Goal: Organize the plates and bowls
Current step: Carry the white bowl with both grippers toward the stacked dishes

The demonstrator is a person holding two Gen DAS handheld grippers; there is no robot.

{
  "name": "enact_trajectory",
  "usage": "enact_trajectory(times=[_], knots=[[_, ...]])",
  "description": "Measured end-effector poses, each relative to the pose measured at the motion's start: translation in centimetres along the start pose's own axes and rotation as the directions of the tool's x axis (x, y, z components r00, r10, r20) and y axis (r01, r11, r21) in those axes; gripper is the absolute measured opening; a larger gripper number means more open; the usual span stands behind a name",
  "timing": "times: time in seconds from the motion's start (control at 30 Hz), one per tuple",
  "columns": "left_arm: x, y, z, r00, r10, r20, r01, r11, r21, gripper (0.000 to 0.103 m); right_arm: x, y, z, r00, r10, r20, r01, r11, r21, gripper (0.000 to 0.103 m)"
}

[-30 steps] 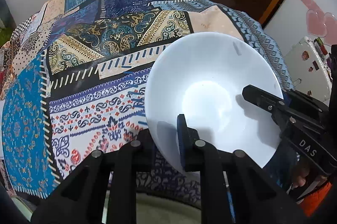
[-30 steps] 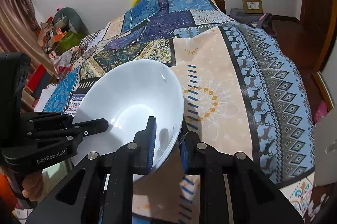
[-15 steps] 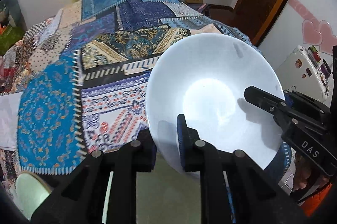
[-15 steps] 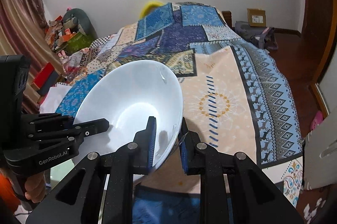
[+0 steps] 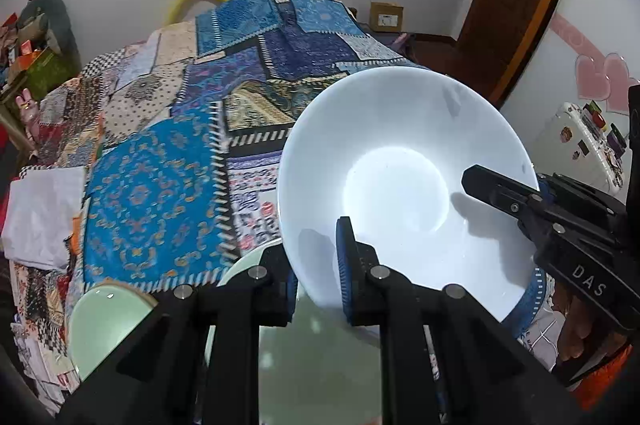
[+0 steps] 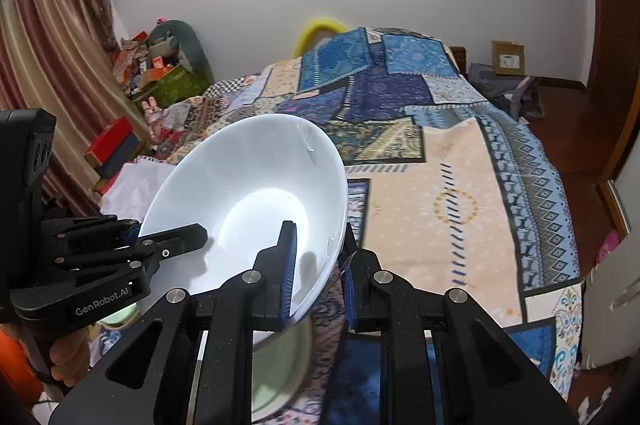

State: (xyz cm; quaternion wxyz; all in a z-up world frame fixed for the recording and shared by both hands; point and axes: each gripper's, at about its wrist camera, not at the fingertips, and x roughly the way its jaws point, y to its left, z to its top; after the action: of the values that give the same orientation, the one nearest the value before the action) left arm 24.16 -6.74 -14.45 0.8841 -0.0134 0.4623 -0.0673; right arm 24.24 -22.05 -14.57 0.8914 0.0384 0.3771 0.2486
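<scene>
Bowl (image 5: 400, 185) first: a wide white one, held in the air above the near edge of the bed (image 5: 160, 153), clear of the patchwork quilt. Both grippers have it at once. The left gripper (image 5: 316, 265) is clamped tight on the rim nearest its camera, one blue pad inside the bowl and one outside; the right gripper (image 6: 316, 265) pinches the opposite side of the rim the same way, and shows in the left view as a black arm reaching in from the right.

Two grips on opposite edges make sense for a piece this broad and smooth — a single pinch on a thin rim would likely let it swing or slip. The bowl sits tilted, its opening turned toward the cameras.

Below it, at the near edge, lie pale green dishes (image 5: 104, 325) — one at the near left, another directly under the left gripper. My guess is the white bowl is headed for stacking with them, though where exactly cannot be told.
</scene>
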Motion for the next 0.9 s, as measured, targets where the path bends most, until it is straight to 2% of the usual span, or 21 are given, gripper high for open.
enact_trajectory(times=[0.57, 0.9], knots=[[-6.0, 6.5, -4.7, 0.998, 0.052, 0.035, -0.049, 0.996, -0.075, 0.017, 0.2, 7.8, -1.4, 0.998, 0.068, -0.013, -0.069, 0.994, -0.081, 0.019], [-8.5, 11.0, -8.0, 0.993, 0.116, 0.03, -0.111, 0.984, -0.14, 0.017, 1.6, 12.4, -2.3, 0.989, 0.14, -0.046, -0.145, 0.981, -0.126, 0.019]])
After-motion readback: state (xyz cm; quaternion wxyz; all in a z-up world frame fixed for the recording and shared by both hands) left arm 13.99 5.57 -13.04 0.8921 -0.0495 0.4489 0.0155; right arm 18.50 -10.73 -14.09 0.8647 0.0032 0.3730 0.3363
